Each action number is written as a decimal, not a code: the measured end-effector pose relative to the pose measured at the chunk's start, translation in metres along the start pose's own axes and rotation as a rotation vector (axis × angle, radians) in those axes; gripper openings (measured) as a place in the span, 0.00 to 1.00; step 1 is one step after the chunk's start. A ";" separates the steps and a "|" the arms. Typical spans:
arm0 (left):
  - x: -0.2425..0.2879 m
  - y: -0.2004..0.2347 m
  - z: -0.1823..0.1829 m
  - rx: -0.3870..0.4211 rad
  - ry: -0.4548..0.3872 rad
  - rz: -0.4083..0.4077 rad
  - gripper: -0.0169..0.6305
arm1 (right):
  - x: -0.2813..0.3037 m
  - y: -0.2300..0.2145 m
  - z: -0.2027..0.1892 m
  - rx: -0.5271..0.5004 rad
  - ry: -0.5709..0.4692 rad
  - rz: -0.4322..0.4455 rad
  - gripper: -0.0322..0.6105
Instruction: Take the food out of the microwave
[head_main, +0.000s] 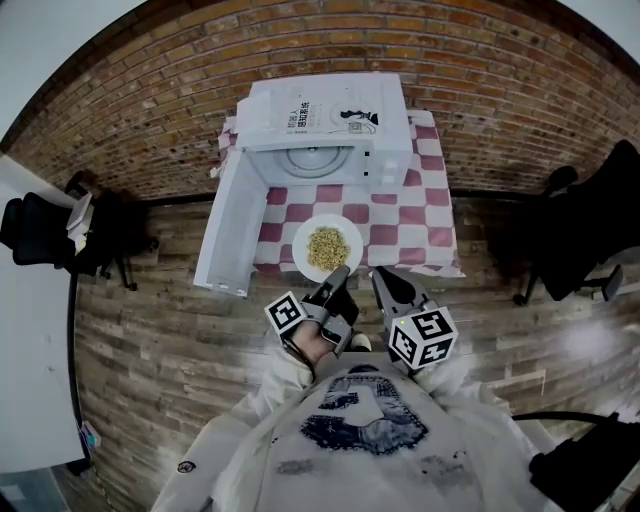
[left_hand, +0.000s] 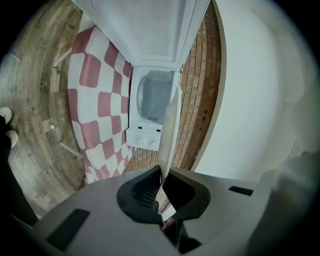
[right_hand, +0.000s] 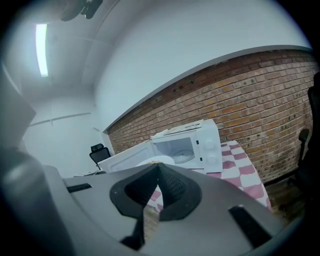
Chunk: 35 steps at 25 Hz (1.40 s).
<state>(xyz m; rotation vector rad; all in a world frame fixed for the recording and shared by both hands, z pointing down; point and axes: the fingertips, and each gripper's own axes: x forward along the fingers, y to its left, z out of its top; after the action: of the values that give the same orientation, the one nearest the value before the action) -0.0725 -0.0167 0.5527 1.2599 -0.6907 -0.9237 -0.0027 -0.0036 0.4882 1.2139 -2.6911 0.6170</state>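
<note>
The left tongs (head_main: 341, 273) were seen clamped on the near rim of the white plate (head_main: 302, 240), while the right tongs (head_main: 379, 273), pressed together on nothing, were held just beside it at 4 o'clock. The plate, heaped with yellowish food (head_main: 327, 248), was found over the checkered bench (head_main: 420, 225), outside the microwave (head_main: 330, 120) at its 12 o'clock, whose door (head_main: 225, 225) was swung open toward 9 o'clock.

"What does the head view lose?"

"The plate's (head_main: 303, 238) near rim, under the left gripper's (head_main: 340, 272) tip. The print on top of the microwave (head_main: 325, 115) is too small to read."

"And the gripper views?"

"The left one sees the plate edge-on, so the food (head_main: 327, 248) is hidden. In the right one, the right gripper's (right_hand: 159, 166) body covers all but a sliver of plate and the bench's (head_main: 435, 215) near edge."
</note>
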 end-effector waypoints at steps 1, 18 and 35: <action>-0.002 -0.002 0.000 -0.001 0.003 0.001 0.05 | 0.000 0.001 0.001 -0.002 -0.005 -0.003 0.07; -0.046 -0.031 0.005 -0.039 0.025 0.008 0.05 | 0.007 0.038 -0.012 0.004 0.003 -0.039 0.07; -0.056 -0.036 0.012 -0.046 0.025 0.002 0.05 | 0.012 0.050 -0.014 -0.023 0.003 -0.041 0.07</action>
<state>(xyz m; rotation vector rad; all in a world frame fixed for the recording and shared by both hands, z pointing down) -0.1163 0.0245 0.5231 1.2274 -0.6475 -0.9165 -0.0480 0.0236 0.4881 1.2584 -2.6562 0.5796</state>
